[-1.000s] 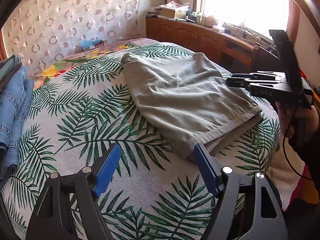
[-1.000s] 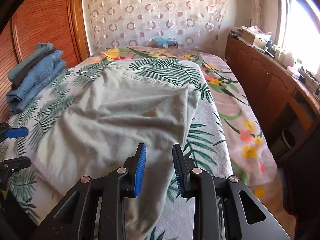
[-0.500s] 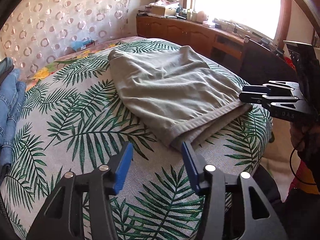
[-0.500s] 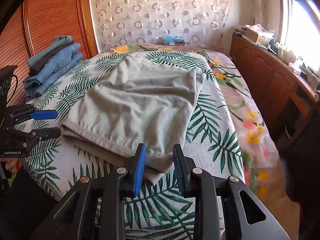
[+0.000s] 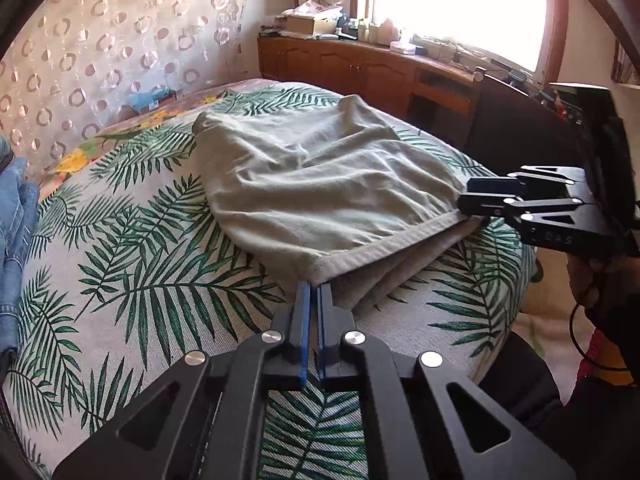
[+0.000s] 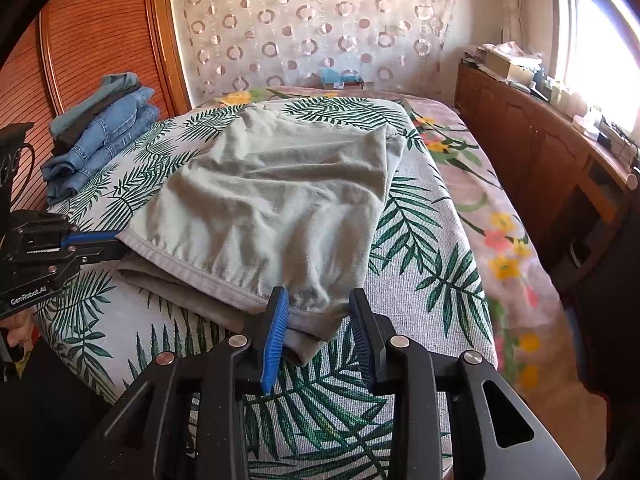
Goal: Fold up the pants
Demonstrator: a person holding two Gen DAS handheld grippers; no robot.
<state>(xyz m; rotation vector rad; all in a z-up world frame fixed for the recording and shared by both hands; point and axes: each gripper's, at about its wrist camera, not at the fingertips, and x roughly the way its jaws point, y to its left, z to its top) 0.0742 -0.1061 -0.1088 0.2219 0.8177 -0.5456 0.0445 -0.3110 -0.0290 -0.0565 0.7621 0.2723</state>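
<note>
Grey-green pants (image 5: pixel 320 184) lie folded on the palm-leaf bedspread (image 5: pixel 140 280), hem edge toward me. My left gripper (image 5: pixel 314 285) is shut on the near left corner of that hem. The right wrist view shows the same grip from the side, with the left gripper (image 6: pixel 116 240) at the cloth's edge. My right gripper (image 6: pixel 318 296) straddles the other hem corner of the pants (image 6: pixel 280 200). Its jaws are opening, with cloth between the blue pads (image 6: pixel 276 332) and not pressed. From the left wrist, the right gripper (image 5: pixel 466 196) sits at the far right corner.
A stack of folded jeans (image 6: pixel 100 132) lies at the bed's left side by a slatted wooden door (image 6: pixel 100 32). A cluttered wooden sideboard (image 6: pixel 540 140) runs under the window at right. A blue box (image 6: pixel 340 78) sits at the bed's head. The bed edge drops away just under both grippers.
The left jaws went from wide apart to shut at the hem corner. The right gripper drew back to the other hem corner, and its jaws spread a little. The cloth is more rumpled.
</note>
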